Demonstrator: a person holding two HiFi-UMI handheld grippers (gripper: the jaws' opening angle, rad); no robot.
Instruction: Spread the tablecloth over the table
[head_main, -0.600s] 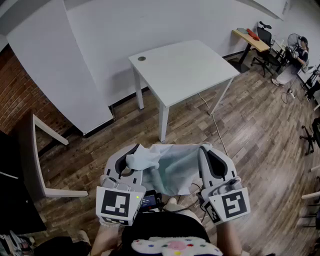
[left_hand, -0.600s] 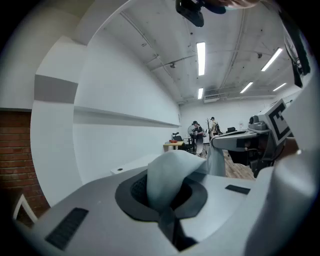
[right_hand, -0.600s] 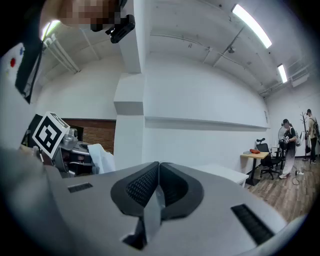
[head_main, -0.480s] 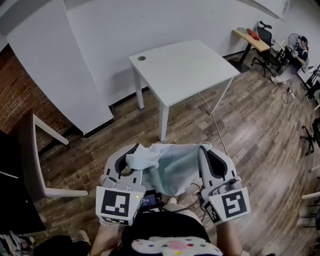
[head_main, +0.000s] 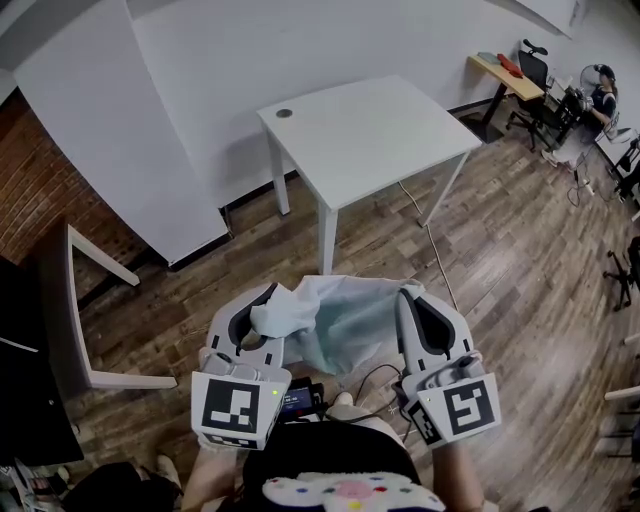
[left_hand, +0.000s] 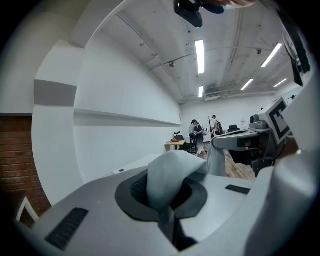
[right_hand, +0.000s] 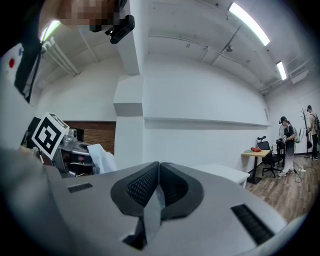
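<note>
1. Left tool (head_main: 272, 296): jaws pressed together, pinching a bunched corner of the tablecloth (head_main: 340, 325). In the left gripper view the cloth (left_hand: 168, 176) swells up out of the dark pads of the tool (left_hand: 167, 225).

2. Right tool (head_main: 408, 294): jaws pressed together on the opposite edge. In the right gripper view only a thin strip of cloth (right_hand: 150, 216) shows, nipped where the pads of the tool (right_hand: 152, 197) meet.

3. Tablecloth: pale blue-white and crumpled. It is slung between the two tools and sags in the middle, held over the floor just in front of the person and apart from the table.

4. Wood-plank floor (head_main: 500, 270): a thin cable (head_main: 432, 250) trails from under the table toward the person, crossing the stretch between cloth and table.

5. Table (head_main: 370, 130): white, square-topped and on white legs, standing ahead of the cloth. A round port (head_main: 284, 113) sits near its far left corner.

6. White frame furniture (head_main: 78, 310): to the left, beside a brick wall (head_main: 30, 190).

7. White wall panel (head_main: 120, 130): behind the table.

8. Far right corner: a wooden desk (head_main: 510, 78), an office chair (head_main: 535, 68) and a seated person (head_main: 603, 98), all well apart from the table.
</note>
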